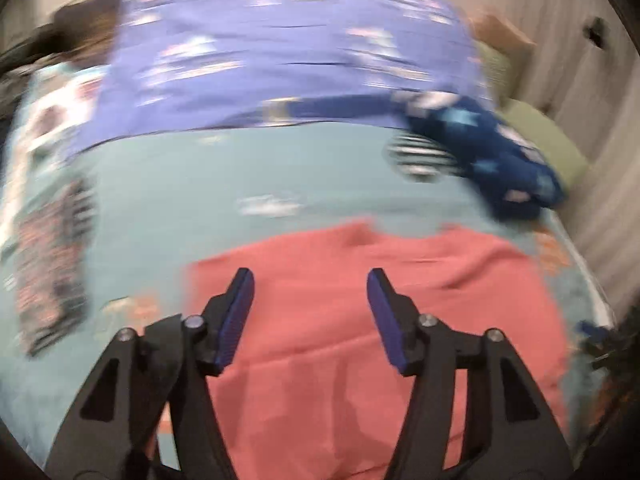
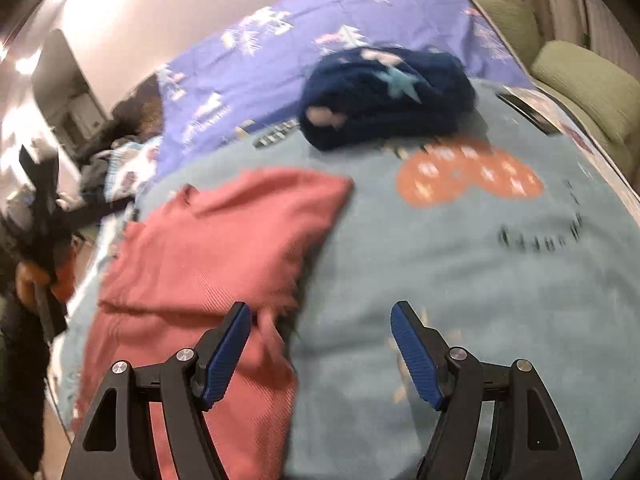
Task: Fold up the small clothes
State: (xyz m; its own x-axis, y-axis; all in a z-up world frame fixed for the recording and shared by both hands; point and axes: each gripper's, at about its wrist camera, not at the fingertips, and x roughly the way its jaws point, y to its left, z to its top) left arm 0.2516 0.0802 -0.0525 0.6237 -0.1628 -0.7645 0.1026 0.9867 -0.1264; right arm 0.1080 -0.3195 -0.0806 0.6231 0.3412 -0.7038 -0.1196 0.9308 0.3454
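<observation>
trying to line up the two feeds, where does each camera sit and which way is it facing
Left wrist: rides on the left gripper, angled down over the red cloth on the teal blanket; its two blue-padded fingers show, spread and empty. Picture is motion-blurred.
Right wrist: rides on the right gripper, angled down at the blanket by the red cloth's right edge; its fingers show, spread and empty.
Shared: the red cloth, teal blanket, purple sheet and dark blue starred garment.

I see the pink cloth (image 2: pixel 208 248) lying on the bed's teal blanket, one part doubled over with a crease across its near part, and the navy star-print garment (image 2: pixel 384 96) bunched in a heap beyond it, apart.
</observation>
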